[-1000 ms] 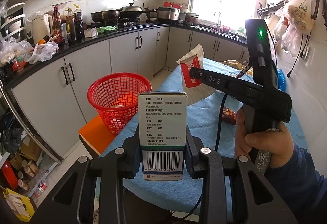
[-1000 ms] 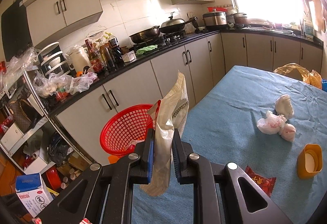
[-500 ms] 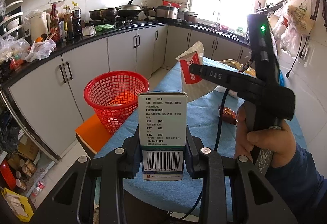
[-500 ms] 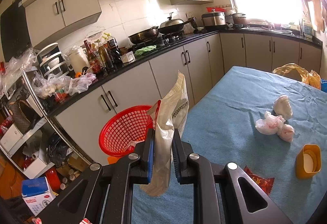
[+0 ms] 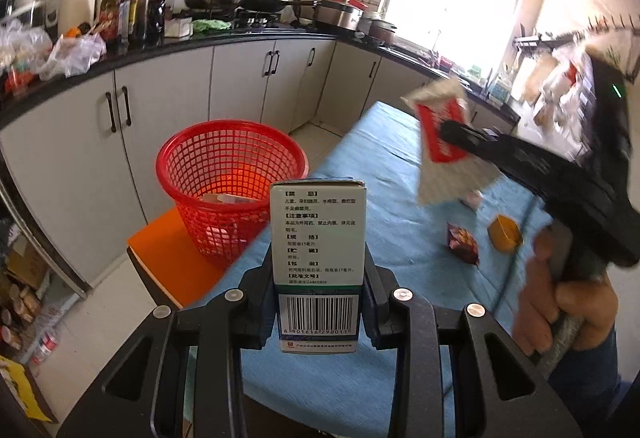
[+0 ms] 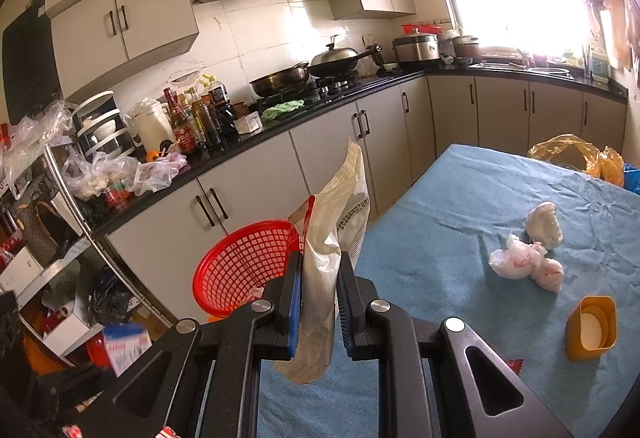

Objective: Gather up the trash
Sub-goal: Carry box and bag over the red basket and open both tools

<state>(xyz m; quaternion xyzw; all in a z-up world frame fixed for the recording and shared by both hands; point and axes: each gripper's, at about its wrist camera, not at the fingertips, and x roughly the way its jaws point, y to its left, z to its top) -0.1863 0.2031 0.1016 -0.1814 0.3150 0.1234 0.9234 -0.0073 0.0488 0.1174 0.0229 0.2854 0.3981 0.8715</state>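
My left gripper is shut on a white medicine box with a barcode, held upright over the table's near left edge. Just beyond it a red mesh basket stands on an orange stool, with some trash inside. My right gripper is shut on a crumpled white and red wrapper. In the left wrist view that wrapper hangs from the right gripper's fingers, above the table and to the right of the basket. The basket also shows in the right wrist view.
The blue-clothed table carries crumpled tissues, an orange cup, a red snack packet and a yellow plastic bag. Grey cabinets under a cluttered black counter run along the left. A hand grips the right tool's handle.
The left gripper has moved with the box toward the basket and rolled a little; the basket now looks closer. The right gripper holds its wrapper in the same place.
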